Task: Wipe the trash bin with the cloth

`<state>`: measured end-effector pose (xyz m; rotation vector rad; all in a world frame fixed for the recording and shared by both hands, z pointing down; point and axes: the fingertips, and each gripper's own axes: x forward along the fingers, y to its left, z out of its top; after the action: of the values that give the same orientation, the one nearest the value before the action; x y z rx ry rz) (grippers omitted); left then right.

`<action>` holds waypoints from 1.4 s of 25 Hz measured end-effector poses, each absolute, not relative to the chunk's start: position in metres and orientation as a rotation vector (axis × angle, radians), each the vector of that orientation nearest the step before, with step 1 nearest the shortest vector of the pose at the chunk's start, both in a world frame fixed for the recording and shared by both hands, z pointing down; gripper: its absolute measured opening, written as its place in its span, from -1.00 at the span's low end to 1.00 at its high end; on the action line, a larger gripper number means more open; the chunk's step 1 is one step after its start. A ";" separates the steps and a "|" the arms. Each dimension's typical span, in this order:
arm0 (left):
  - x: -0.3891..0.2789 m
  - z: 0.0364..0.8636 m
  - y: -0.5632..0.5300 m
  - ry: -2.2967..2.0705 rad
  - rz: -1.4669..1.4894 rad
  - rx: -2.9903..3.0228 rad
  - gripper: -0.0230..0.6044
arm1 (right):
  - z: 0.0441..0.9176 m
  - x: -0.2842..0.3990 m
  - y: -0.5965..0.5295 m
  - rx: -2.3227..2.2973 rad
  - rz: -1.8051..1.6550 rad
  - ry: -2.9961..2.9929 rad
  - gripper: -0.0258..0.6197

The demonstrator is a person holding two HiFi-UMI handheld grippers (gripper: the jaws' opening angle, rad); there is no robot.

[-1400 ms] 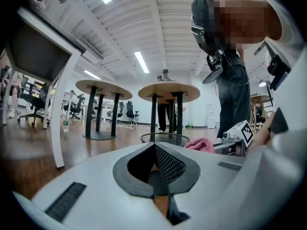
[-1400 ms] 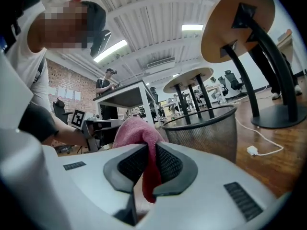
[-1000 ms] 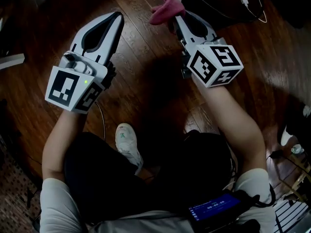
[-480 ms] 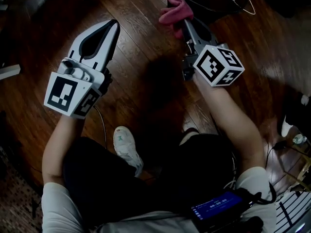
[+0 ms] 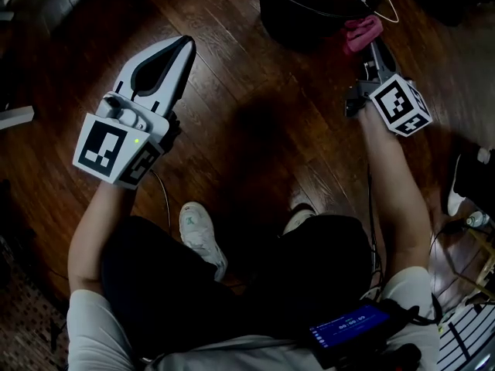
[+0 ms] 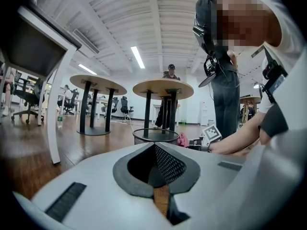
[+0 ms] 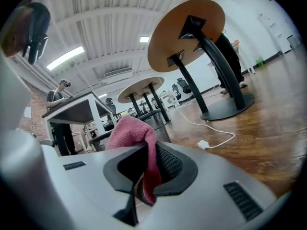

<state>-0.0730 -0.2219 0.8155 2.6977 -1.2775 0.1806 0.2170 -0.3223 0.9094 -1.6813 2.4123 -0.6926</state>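
Right tool (image 5: 370,46): jaws clamped on a soft pink terry cloth (image 5: 362,31), which is bunched above the tips with a tail hanging between the pads. It sits just beside the rim of the round black mesh trash bin (image 5: 288,15); I cannot tell if they touch.

Left tool (image 5: 179,49): jaws together, empty, well apart from the bin.

Cloth: limp and light, and likely to slip (best pinched in its bunched middle).

Bin: probably light, may skid on the dark wooden floor (image 5: 255,130); steady it by the rim.
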 end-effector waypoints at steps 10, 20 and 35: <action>-0.091 0.816 -0.213 -1.296 0.188 2.682 -0.89 | 0.917 0.251 -0.358 -1.777 -0.648 2.407 -0.78; -0.085 0.812 -0.214 -1.297 0.190 2.661 -0.89 | 0.970 0.131 -0.232 -1.481 -0.885 2.610 -0.78; -0.126 0.797 -0.199 -1.371 0.214 2.635 -0.89 | 0.984 0.001 -0.325 -1.326 -1.185 2.553 -0.78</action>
<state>-0.1260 -0.1990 0.7968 2.6354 -1.3706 0.2136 0.0014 -0.3247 0.9839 -1.3255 2.5532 -1.1849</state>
